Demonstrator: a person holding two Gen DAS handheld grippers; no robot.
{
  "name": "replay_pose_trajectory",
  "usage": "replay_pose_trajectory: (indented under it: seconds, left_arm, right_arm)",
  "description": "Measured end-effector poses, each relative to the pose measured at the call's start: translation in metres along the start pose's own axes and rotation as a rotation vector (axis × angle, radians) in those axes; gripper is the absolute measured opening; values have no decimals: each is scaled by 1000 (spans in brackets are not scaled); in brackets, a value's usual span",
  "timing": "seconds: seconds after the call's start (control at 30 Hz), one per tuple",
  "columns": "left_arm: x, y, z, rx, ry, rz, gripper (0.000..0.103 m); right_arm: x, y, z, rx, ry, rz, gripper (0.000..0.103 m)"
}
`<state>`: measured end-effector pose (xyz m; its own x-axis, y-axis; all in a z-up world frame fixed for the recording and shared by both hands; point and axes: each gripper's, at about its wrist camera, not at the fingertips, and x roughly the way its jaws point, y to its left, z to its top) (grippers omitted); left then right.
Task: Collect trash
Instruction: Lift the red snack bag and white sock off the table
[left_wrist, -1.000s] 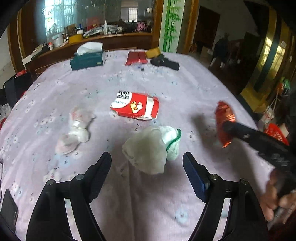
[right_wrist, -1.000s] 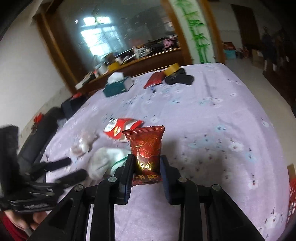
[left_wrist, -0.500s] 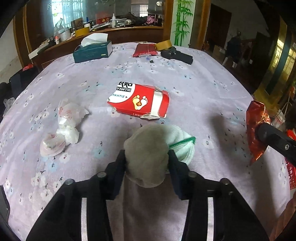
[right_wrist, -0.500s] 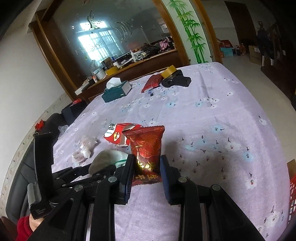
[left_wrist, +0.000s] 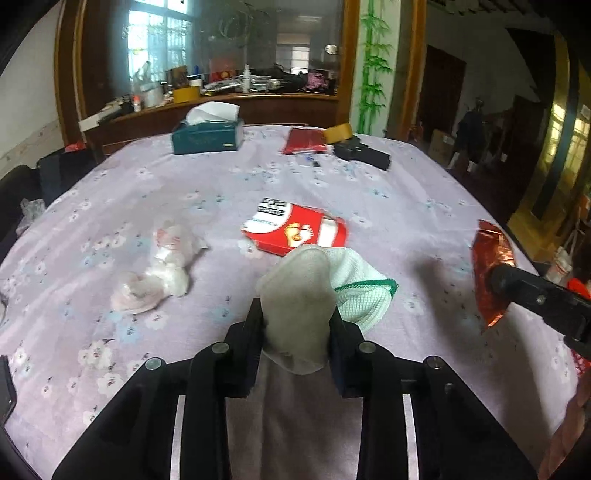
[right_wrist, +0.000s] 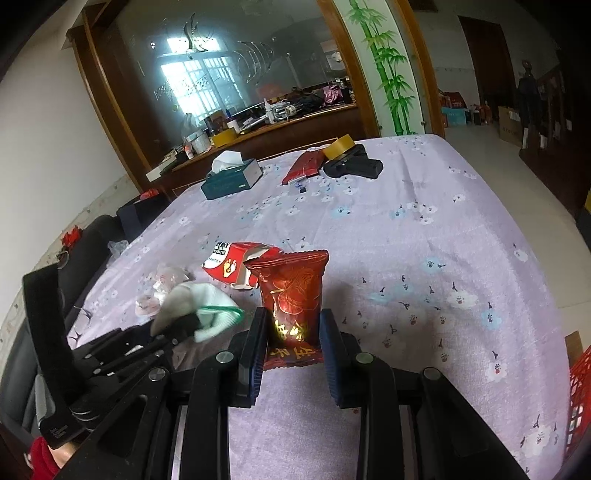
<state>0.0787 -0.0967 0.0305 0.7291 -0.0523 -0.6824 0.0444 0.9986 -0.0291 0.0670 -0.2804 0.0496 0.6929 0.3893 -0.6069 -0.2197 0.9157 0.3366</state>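
On the floral-clothed surface (left_wrist: 406, 192), near edge:
Left gripper (left_wrist: 295, 325): jaws have just been closing, now pinching the soft white glove (left_wrist: 299, 291)
Right gripper (right_wrist: 293, 328): jaws clamped on the red snack wrapper (right_wrist: 290, 291), held upright
Risk: the limp glove may sag or slip out, being gripped at one end only
Pose: both grippers tilted downward
Uncollected: red carton (left_wrist: 295, 230), crumpled plastic (left_wrist: 162, 266)
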Motion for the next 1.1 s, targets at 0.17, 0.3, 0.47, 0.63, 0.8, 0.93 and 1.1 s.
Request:
replay_pose_trajectory:
  seconds: [0.17, 0.3, 0.47, 0.63, 0.8, 0.93, 1.1]
  left_arm:
    - [-2, 7, 1, -20, -22, -3, 29]
    - [-6, 4, 0, 0, -47, 15, 29]
    - [-7, 0, 0, 20, -53, 27, 29]
    - [-11, -3, -1, 38, -81, 63, 29]
    - [-14, -8, -1, 59, -91, 64, 30]
    - [-16, -10, -1, 69, -103, 65, 30]
    - [-20, -12, -1, 82, -127, 85, 30]
  right_arm:
    - [-1, 7, -1, -36, -5, -23, 30]
    - [0, 11, -3, -65, -6, -40, 30]
    - [4, 16, -6, -97, 2, -61, 30]
    - [5, 16, -6, -99, 4, -66, 30]
    - [5, 17, -7, -100, 2, -70, 30]
    - [5, 17, -6, -98, -2, -74, 30]
    - [5, 17, -7, -99, -2, -76, 30]
